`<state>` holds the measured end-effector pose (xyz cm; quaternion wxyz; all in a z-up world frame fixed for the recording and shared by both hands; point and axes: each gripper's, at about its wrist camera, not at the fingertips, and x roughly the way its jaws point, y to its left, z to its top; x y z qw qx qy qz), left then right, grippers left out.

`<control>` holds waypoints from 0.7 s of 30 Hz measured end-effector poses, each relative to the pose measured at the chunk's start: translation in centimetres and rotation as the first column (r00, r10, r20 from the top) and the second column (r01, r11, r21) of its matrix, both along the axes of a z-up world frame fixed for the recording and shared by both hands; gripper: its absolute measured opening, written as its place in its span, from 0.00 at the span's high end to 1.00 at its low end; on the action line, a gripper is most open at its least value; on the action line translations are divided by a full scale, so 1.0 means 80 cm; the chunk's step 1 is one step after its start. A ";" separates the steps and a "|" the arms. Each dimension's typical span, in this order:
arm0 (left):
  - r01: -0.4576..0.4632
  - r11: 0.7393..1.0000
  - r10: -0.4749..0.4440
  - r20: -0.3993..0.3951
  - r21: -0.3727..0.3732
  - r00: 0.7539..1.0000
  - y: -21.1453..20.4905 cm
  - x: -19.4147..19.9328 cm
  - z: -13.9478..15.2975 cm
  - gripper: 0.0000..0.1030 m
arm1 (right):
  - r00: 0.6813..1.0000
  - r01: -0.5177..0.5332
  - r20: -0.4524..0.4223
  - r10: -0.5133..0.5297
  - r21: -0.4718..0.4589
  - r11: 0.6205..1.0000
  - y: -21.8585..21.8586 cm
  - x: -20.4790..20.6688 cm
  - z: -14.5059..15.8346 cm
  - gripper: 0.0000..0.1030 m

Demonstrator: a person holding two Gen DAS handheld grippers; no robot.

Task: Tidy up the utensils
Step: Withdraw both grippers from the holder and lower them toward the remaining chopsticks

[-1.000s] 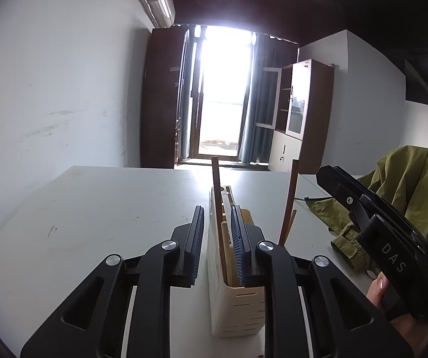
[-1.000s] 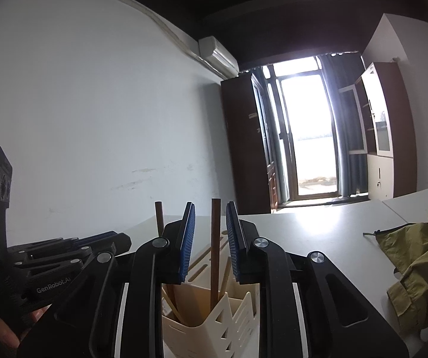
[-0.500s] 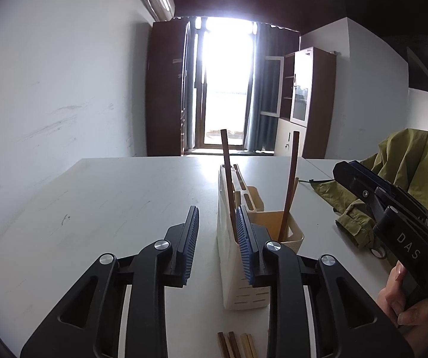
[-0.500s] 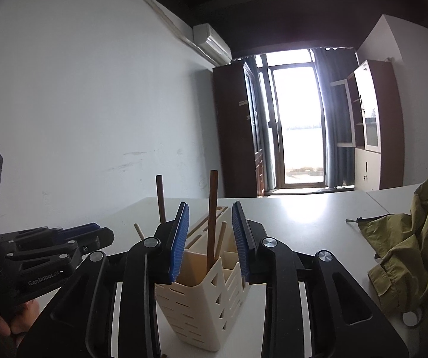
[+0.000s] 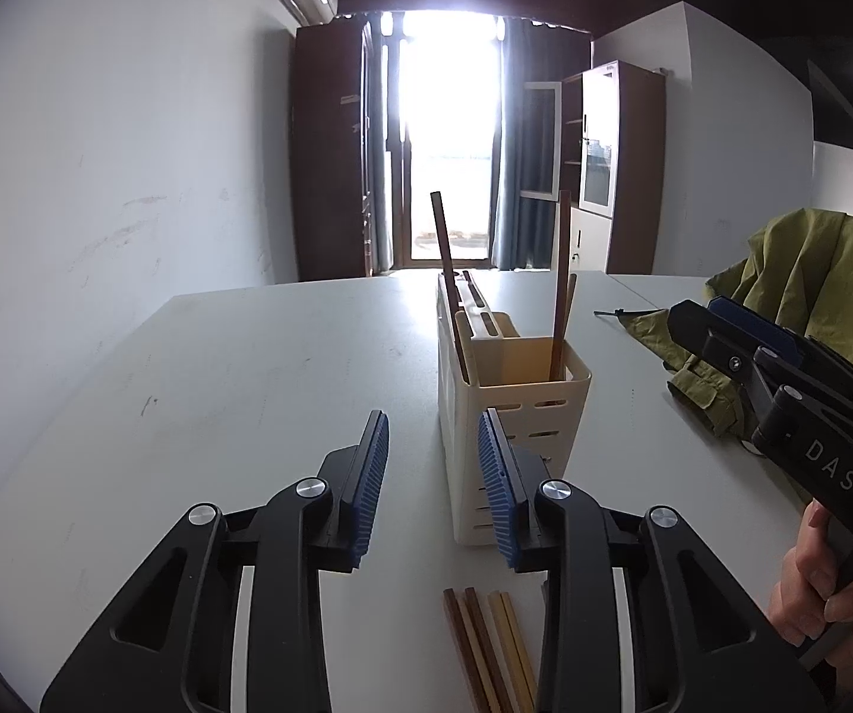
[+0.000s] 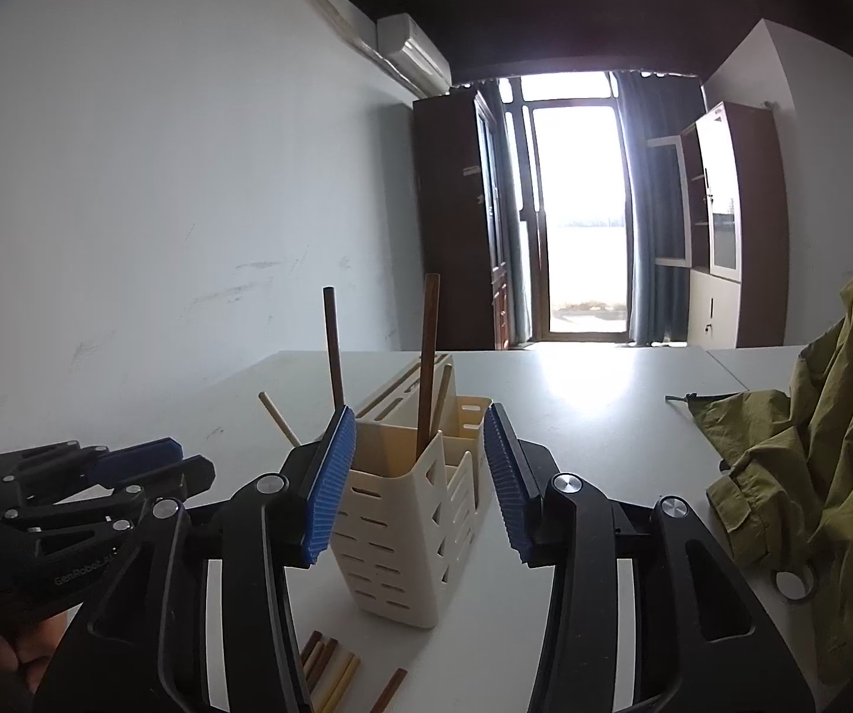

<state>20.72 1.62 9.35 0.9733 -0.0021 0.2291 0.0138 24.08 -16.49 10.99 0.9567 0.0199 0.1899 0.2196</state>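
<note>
A cream slotted utensil holder (image 5: 509, 410) stands on the white table (image 5: 248, 368), with dark brown chopsticks (image 5: 560, 279) upright in it. It also shows in the right wrist view (image 6: 414, 523) with chopsticks (image 6: 426, 368) standing inside. Several loose brown and light chopsticks (image 5: 489, 647) lie on the table in front of the holder, also in the right wrist view (image 6: 331, 671). My left gripper (image 5: 433, 487) is open and empty, just short of the holder. My right gripper (image 6: 420, 475) is open and empty, its fingers either side of the holder in view.
An olive green jacket (image 5: 795, 297) lies on the table at the right, also in the right wrist view (image 6: 812, 457). A white wall runs along the left. A bright glass door (image 5: 447, 142) and wooden cabinets stand beyond the table's far edge.
Both grippers have opened wider and pulled back from the holder. A chopstick the right gripper held now stands in the holder. Loose chopsticks have come into view below.
</note>
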 end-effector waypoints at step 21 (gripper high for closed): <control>-0.008 1.000 0.008 -0.206 0.005 0.979 0.011 -0.012 -0.084 0.65 | 0.970 -0.004 -0.242 -0.014 -0.076 0.997 0.000 -0.024 -0.076 0.48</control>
